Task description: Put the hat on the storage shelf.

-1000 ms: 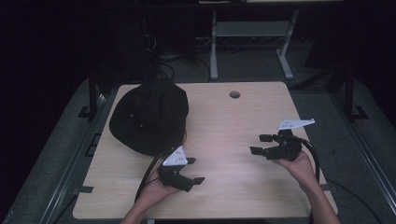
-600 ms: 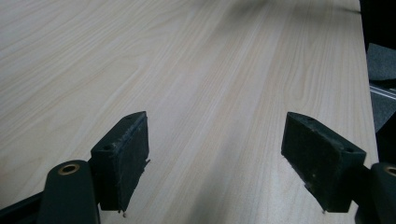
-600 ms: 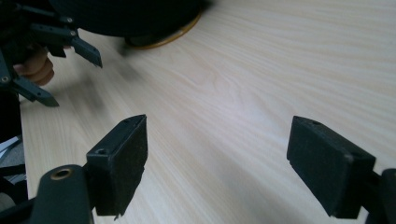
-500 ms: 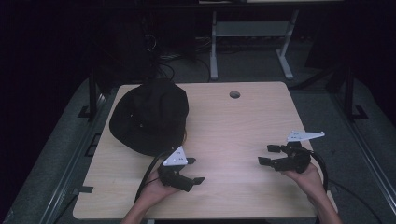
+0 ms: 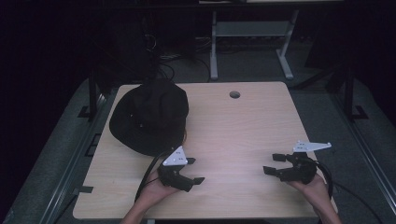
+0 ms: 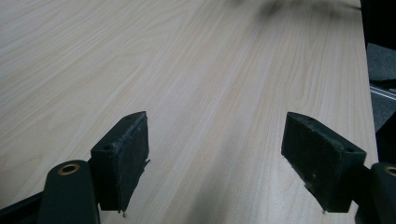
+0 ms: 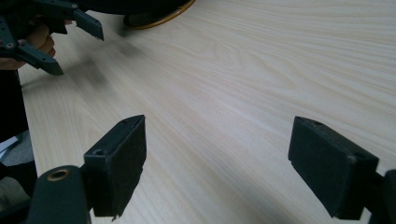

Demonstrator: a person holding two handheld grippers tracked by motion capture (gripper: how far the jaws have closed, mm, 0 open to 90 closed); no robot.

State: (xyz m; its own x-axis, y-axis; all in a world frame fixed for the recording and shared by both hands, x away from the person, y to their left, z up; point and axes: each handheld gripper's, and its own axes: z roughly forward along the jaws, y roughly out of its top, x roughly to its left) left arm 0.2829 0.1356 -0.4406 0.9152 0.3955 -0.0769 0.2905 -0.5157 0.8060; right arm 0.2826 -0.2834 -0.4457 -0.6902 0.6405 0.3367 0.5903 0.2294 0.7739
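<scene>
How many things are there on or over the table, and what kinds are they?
Black hat: 1, the hat at the table's far left.
Grippers: 2, the left gripper and the right gripper, both open and holding nothing.
Total: 3

The table (image 5: pixel 243 135) is pale wood with a fine straight grain. On it a hat (image 5: pixel 150 116) is plain black; in the right gripper view its underside edge shows orange-brown. Both grippers are black, each topped by a light grey plate.
</scene>
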